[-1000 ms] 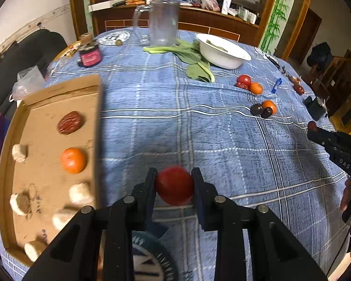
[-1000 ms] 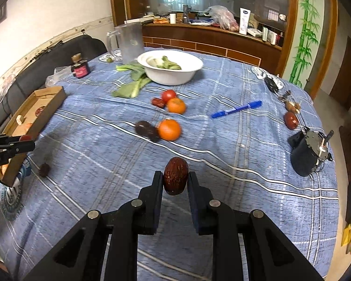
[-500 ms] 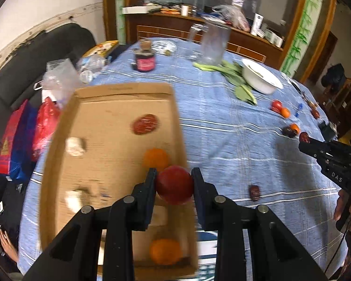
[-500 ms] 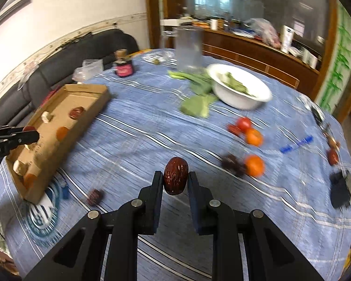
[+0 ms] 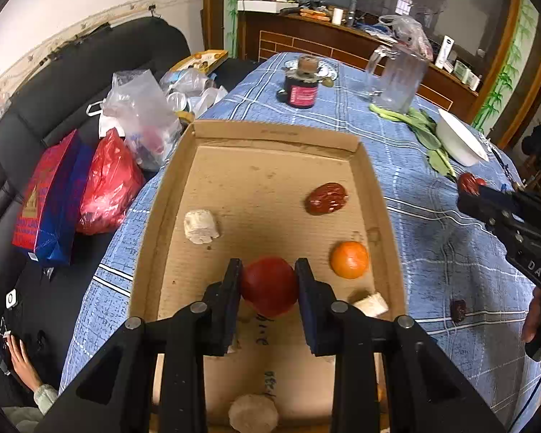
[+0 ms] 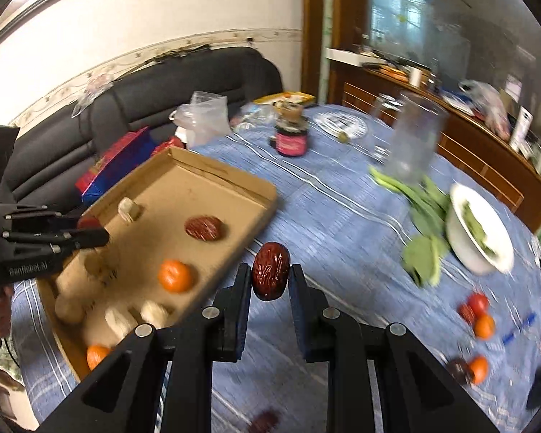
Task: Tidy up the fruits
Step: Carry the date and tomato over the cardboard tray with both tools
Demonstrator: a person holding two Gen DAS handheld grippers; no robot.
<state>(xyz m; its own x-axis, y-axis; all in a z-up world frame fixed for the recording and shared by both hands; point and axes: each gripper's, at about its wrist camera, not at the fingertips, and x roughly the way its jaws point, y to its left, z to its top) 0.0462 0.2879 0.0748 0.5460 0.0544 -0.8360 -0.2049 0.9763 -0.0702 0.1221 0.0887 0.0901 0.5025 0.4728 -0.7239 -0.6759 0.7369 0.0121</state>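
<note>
My left gripper is shut on a red tomato and hangs over the cardboard tray. In the tray lie a red date, an orange and pale lumps. My right gripper is shut on a dark red date, above the blue cloth just right of the tray. From the right wrist view the left gripper shows at the tray's left side. More fruit lies on the cloth at the right.
A white bowl with greens, leafy vegetables, a clear jug and a dark jar stand on the table. A loose date lies right of the tray. Bags sit on the black sofa at the left.
Both grippers have swept left across the table. The left one now hangs over the tray with the tomato; the right one has come up beside the tray with the date.
</note>
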